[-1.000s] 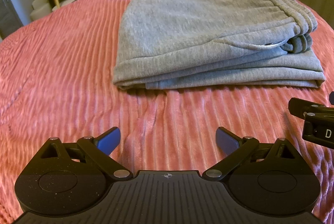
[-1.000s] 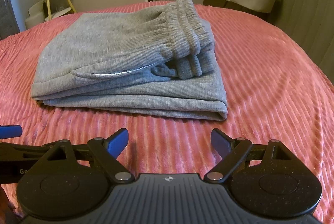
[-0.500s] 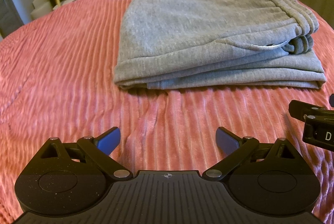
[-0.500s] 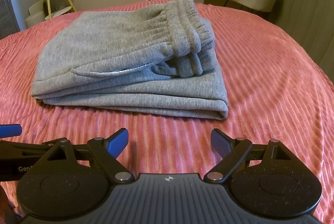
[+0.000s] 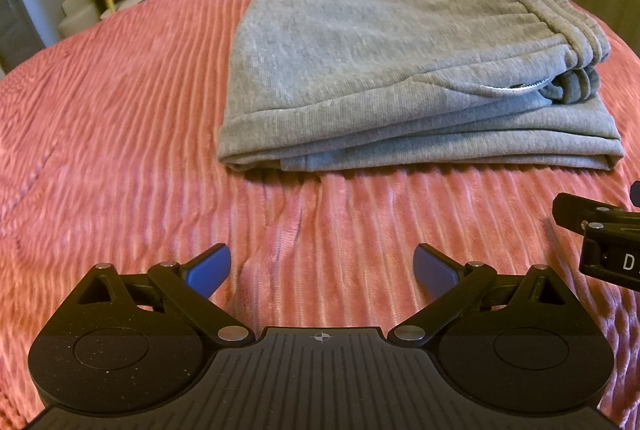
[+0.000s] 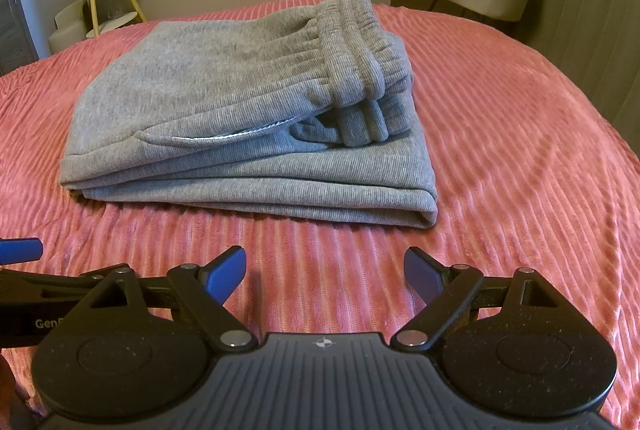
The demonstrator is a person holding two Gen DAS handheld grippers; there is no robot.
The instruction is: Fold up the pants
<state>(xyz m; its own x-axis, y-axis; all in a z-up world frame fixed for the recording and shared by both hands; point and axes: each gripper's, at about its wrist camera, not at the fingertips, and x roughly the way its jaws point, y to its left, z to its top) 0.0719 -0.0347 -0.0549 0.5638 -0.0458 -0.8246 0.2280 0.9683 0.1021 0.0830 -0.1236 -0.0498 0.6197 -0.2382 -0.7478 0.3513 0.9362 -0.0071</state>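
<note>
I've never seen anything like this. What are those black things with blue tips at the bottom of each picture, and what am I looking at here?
Those are two hand-held grippers, simple pincers that a person carries, one in each hand. Each has a camera looking forward along its two fingers, so you get one picture per hand. In the left-hand picture you see the left gripper with its blue fingertips spread apart; the right-hand picture shows the right gripper, also open. Neither holds anything. In front of them lie grey pants, folded into a neat stack with the waistband on top, resting on a pink ribbed bedspread. The dark piece at the right edge of the left picture is the other gripper.
</note>
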